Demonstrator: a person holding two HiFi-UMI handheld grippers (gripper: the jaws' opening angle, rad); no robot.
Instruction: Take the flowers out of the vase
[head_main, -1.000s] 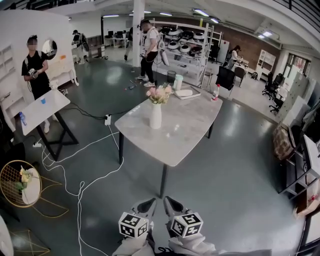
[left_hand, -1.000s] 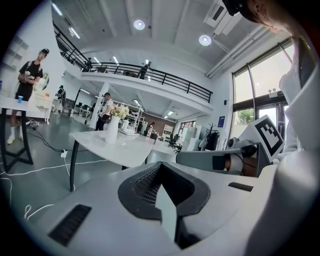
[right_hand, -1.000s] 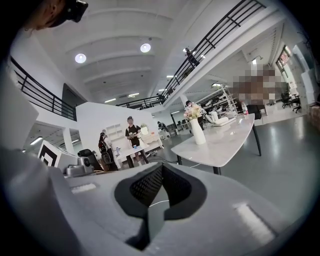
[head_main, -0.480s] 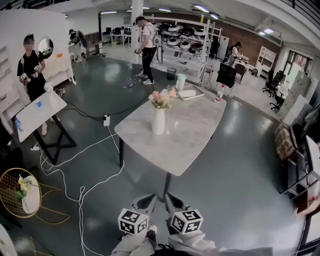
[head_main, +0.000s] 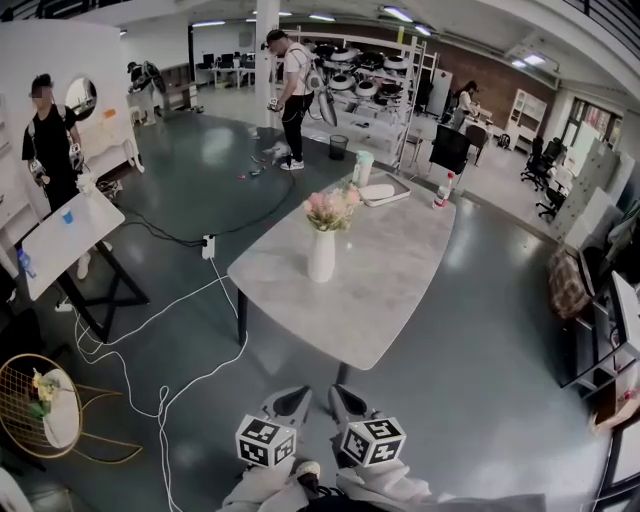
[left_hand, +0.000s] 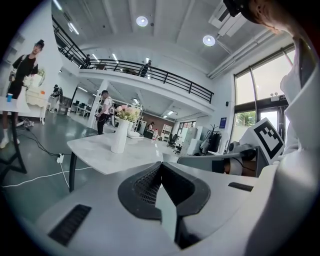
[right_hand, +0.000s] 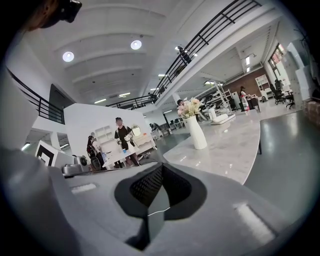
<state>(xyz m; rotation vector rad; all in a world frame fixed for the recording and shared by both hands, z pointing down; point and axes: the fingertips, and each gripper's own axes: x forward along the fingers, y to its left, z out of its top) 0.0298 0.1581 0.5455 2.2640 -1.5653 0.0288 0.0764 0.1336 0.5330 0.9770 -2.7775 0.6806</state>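
A white vase (head_main: 321, 255) with pink and cream flowers (head_main: 331, 208) stands upright near the left side of a grey marble table (head_main: 370, 290). Both grippers are low in the head view, side by side and well short of the table. The left gripper (head_main: 290, 403) is shut and empty, and so is the right gripper (head_main: 345, 402). In the left gripper view the vase (left_hand: 119, 136) and its flowers (left_hand: 127, 113) show far ahead, left of the shut left gripper (left_hand: 160, 165). In the right gripper view the vase (right_hand: 196, 132) stands right of the shut right gripper (right_hand: 161, 167).
A white tray (head_main: 385, 190), a pale cup (head_main: 361, 167) and a bottle (head_main: 440, 190) sit at the table's far end. White cables (head_main: 160, 370) trail over the floor at the left. A small white table (head_main: 65, 235), a gold wire stand (head_main: 40, 405) and several people are around.
The table and vase have come nearer and sit lower in the head view. Both grippers stay shut, side by side at the bottom edge.
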